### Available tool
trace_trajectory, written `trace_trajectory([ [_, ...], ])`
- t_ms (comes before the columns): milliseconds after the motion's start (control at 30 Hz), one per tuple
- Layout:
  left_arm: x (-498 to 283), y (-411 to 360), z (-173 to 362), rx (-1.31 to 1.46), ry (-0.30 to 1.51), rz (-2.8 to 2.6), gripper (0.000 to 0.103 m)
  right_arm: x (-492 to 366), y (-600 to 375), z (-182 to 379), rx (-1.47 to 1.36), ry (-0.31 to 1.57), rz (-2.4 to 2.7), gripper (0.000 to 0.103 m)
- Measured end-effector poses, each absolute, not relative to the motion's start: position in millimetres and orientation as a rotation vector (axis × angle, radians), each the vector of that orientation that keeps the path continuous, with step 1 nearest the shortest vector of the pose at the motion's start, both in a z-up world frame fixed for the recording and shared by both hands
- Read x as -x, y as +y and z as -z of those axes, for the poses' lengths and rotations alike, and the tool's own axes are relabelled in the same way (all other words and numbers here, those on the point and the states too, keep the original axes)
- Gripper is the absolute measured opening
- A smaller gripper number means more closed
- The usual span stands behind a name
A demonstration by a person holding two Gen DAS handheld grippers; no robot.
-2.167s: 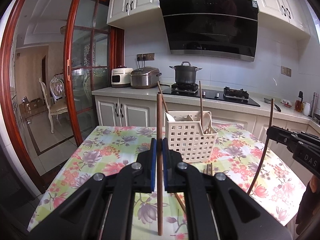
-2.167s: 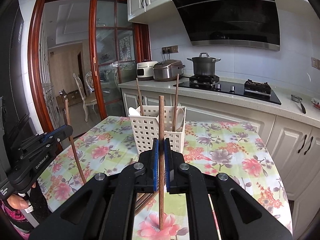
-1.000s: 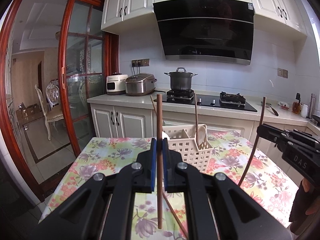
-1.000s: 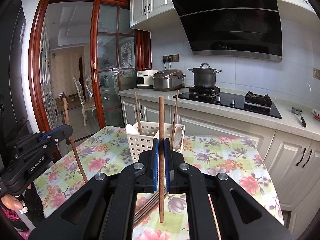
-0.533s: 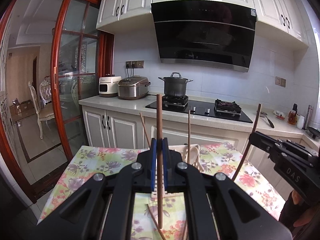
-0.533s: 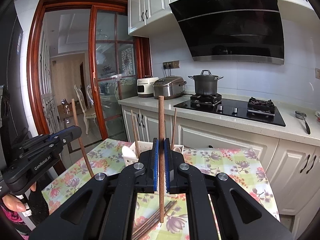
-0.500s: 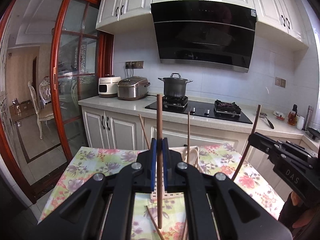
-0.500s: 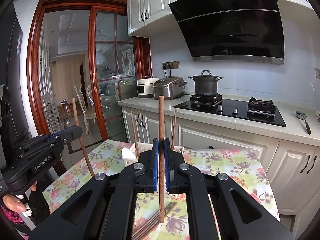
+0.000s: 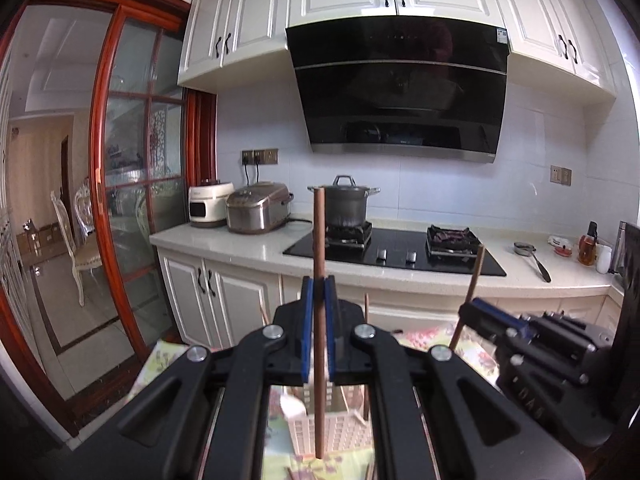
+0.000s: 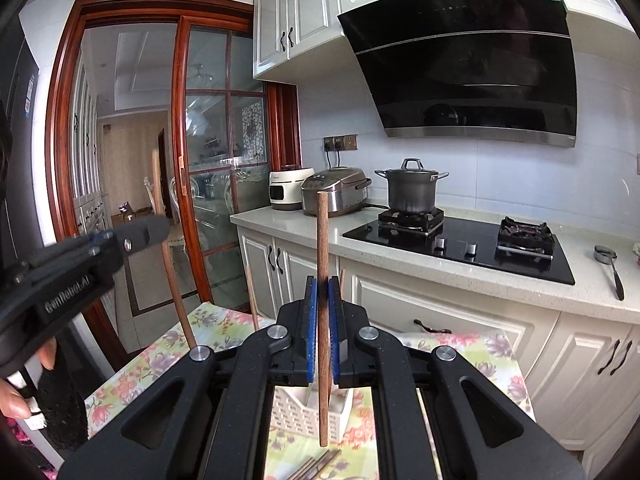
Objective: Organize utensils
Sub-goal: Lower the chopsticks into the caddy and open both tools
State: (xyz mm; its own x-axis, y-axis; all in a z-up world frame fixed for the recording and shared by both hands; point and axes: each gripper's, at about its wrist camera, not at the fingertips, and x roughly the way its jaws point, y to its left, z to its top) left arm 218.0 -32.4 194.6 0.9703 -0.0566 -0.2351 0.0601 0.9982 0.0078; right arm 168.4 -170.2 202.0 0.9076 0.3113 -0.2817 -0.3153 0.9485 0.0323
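Note:
My left gripper (image 9: 319, 292) is shut on a brown wooden chopstick (image 9: 319, 240) held upright, its lower tip hanging over the white slotted utensil basket (image 9: 340, 432). My right gripper (image 10: 323, 292) is shut on another upright chopstick (image 10: 322, 236) above the same basket (image 10: 308, 412). The right gripper (image 9: 476, 312) with its chopstick (image 9: 474, 276) shows at the right in the left wrist view. The left gripper (image 10: 136, 236) with its chopstick (image 10: 172, 280) shows at the left in the right wrist view. The basket holds a white spoon (image 9: 292, 404) and other chopsticks. Loose chopsticks (image 10: 316, 466) lie on the table in front of it.
The basket stands on a table with a floral cloth (image 10: 160, 352). Behind it runs a kitchen counter (image 9: 248, 248) with a hob, a pot (image 9: 344, 204) and two cookers (image 9: 258, 212). A glass sliding door (image 9: 132, 200) is at the left.
Both grippers have risen with their chopsticks and moved closer over the basket, which now sits low between the fingers. The two grippers have come nearer to each other.

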Motion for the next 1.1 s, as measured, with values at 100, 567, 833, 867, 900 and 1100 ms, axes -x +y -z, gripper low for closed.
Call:
trace_trajectory([
  [100, -233.9, -31.7, -204.6, -0.003, 0.233, 0.056, 0.006, -182.4, -167.1, -210.1, 0.024, 0.28, -0.328, 0.006],
  [567, -308.6, -10.3, -176.6, 0.067, 0.323, 0.047, 0.006, -236.3, -155.5, -181.0, -0.023, 0.335, -0.381, 0.006],
  [833, -331.2, -2.0, -117.9, 0.086, 0.436, 0.057, 0.006, -262.8, -146.7, -133.3, -0.034, 0.463, -0.406, 0.006],
  [867, -332.8, -0.7, -111.5, 0.088, 0.446, 0.057, 0.006, -265.5, -146.3, -128.1, -0.038, 0.48, -0.411, 0.006],
  [900, -333.5, 1.0, -106.0, 0.093, 0.455, 0.057, 0.006, -268.3, -146.2, -123.9, -0.041, 0.493, -0.415, 0.006],
  [1100, -333.9, 10.9, -85.2, 0.102, 0.483, 0.044, 0.007, -273.8, -146.2, -109.0, -0.059, 0.53, -0.413, 0.01],
])
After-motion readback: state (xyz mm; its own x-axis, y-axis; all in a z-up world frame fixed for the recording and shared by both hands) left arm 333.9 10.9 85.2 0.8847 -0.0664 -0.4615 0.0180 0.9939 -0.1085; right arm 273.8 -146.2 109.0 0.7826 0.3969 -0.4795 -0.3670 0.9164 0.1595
